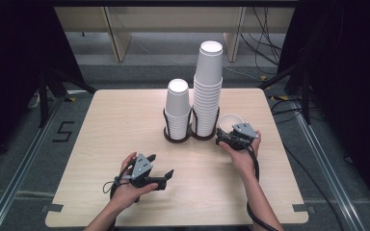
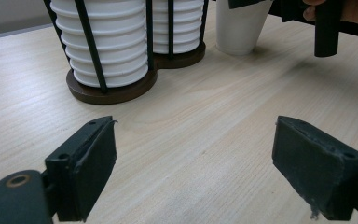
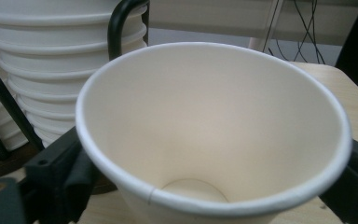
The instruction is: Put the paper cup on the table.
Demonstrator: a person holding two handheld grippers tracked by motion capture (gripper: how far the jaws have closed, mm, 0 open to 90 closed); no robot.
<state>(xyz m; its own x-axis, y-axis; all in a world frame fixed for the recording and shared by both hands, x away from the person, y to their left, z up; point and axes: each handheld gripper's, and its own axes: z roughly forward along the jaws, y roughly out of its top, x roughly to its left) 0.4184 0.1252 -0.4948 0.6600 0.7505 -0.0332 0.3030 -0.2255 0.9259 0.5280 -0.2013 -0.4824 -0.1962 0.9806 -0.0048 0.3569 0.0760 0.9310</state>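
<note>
A single white paper cup (image 1: 231, 121) (image 3: 214, 116) stands upright on the wooden table, just right of a black wire holder (image 1: 177, 138). My right gripper (image 1: 228, 135) (image 3: 214, 186) has a jaw on either side of the cup below its round, undented rim. I see no pad squeezing the wall, so it reads as open. In the left gripper view that cup (image 2: 240, 28) rests on the tabletop. My left gripper (image 1: 161, 166) (image 2: 193, 163) lies low over bare wood near the front, open and holding nothing.
The holder carries a short stack of upturned cups (image 1: 178, 108) (image 2: 107, 46) and a taller stack (image 1: 208, 82) (image 3: 51, 70) beside it. The table's edge (image 1: 289, 159) runs close to my right hand. Dark curtains and floor cables surround the table.
</note>
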